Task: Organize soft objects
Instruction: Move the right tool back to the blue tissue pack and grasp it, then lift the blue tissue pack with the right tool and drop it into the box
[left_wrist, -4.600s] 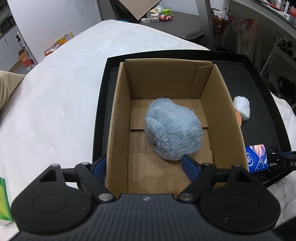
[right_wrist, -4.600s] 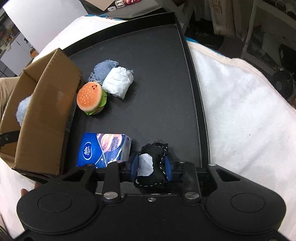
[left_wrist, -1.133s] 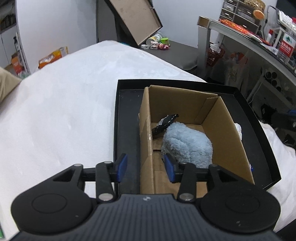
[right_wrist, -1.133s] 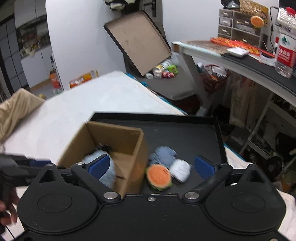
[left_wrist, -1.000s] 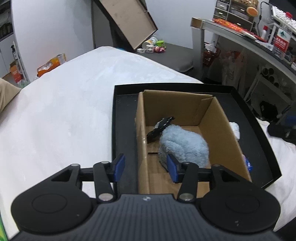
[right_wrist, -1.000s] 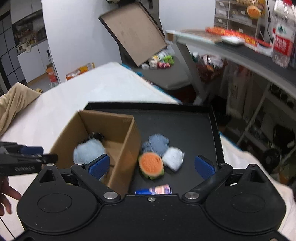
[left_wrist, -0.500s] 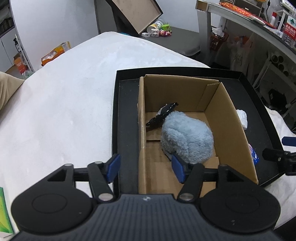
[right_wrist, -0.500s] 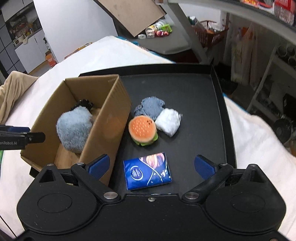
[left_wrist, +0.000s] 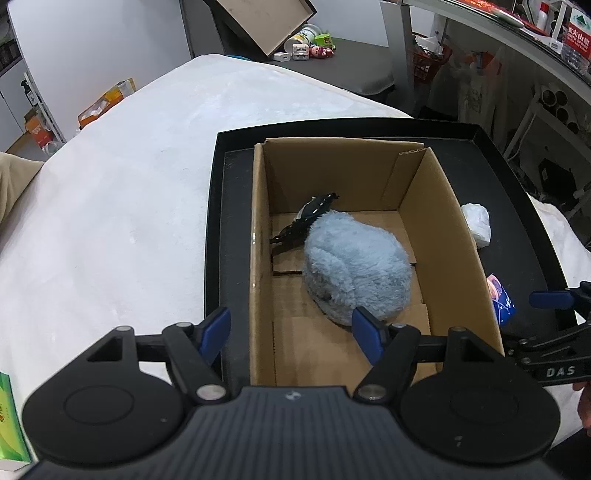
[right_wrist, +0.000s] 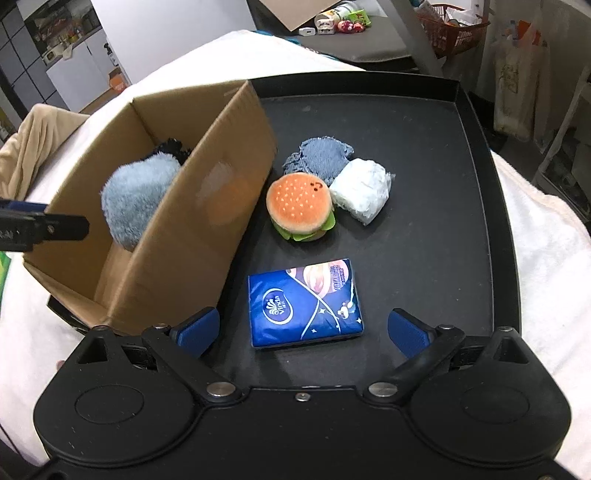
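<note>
Burger toy, right view only

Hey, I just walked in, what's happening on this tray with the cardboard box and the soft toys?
A person with two handheld grippers is sorting soft things into the cardboard box. A fluffy blue plush and a small black item already lie inside. The right gripper is open and empty above the blue tissue pack. The burger plush, denim bundle and white bundle wait on the black tray. The left gripper is open at the box's near end.
</note>
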